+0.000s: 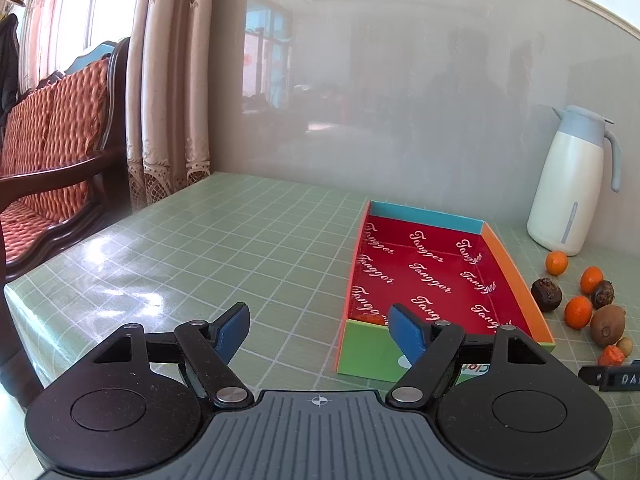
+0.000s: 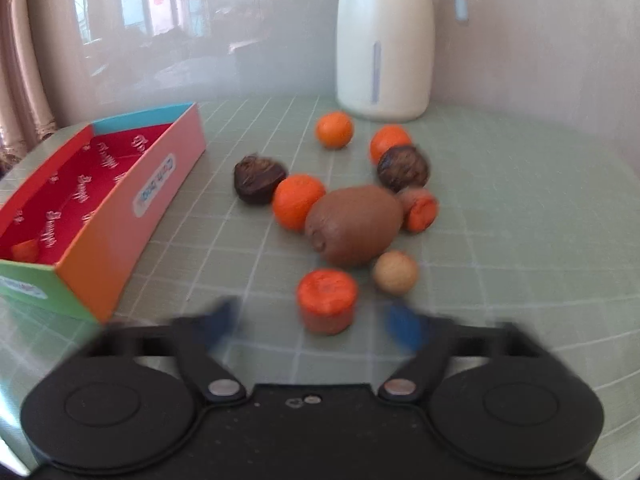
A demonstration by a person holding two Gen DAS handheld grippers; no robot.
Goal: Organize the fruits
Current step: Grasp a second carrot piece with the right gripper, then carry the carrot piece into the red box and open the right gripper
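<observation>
A shallow red-lined box (image 1: 424, 272) (image 2: 92, 204) lies on the green checked table; one orange piece (image 2: 26, 250) lies in its near end. Loose fruit lies right of it: a kiwi (image 2: 354, 224) (image 1: 607, 325), several small oranges (image 2: 298, 200), two dark round fruits (image 2: 258, 178), a tan ball (image 2: 395, 272) and an orange chunk (image 2: 327, 300). My right gripper (image 2: 316, 322) is open and empty, its blurred fingers either side of the orange chunk. My left gripper (image 1: 320, 330) is open and empty, near the box's front left corner.
A white jug with a blue lid (image 1: 572, 184) (image 2: 384, 40) stands at the back against the wall. A small black block with letters (image 1: 610, 378) lies right of the box. A wooden chair with red cushions (image 1: 52, 152) stands beyond the table's left edge.
</observation>
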